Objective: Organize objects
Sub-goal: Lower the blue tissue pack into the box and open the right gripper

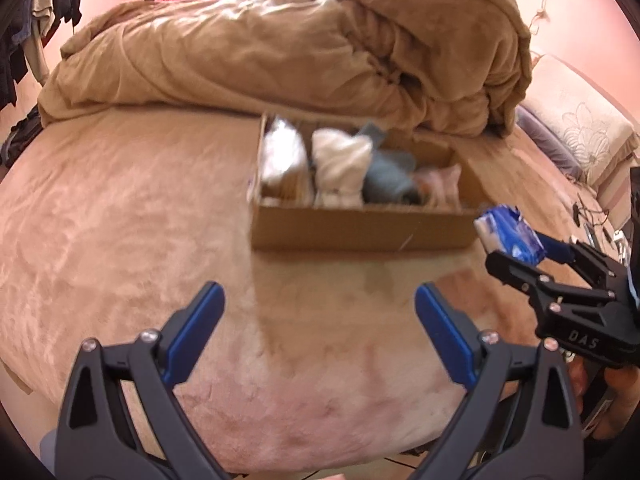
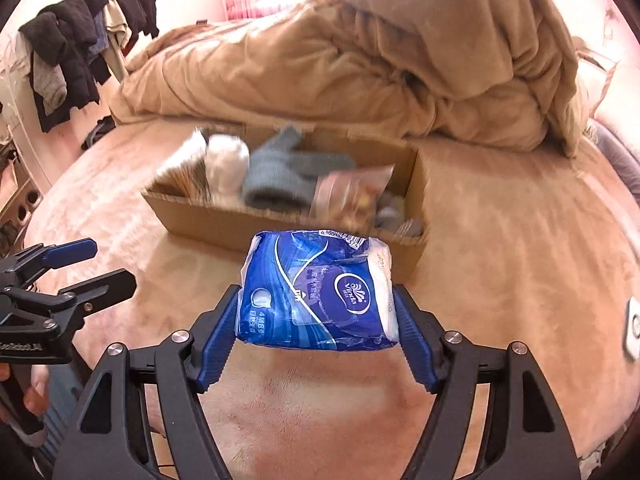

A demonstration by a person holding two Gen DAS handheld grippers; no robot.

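Observation:
My right gripper [image 2: 318,300] is shut on a blue tissue pack [image 2: 316,288] and holds it above the bed, just in front of the cardboard box [image 2: 224,224]. In the left wrist view the tissue pack [image 1: 508,236] shows at the right, by the box's front right corner. The box [image 1: 360,232] holds white socks [image 1: 340,164], a grey-blue knit item [image 1: 388,176] and a pinkish packet [image 1: 436,184]. My left gripper [image 1: 320,316] is open and empty over the bed, in front of the box. It also shows in the right wrist view [image 2: 88,264].
A rumpled tan duvet [image 1: 280,52] lies piled behind the box. Pillows [image 1: 576,132] lie at the right. Dark clothes [image 2: 76,52] hang on a rack at the left. The pink bed cover [image 1: 120,208] spreads around the box.

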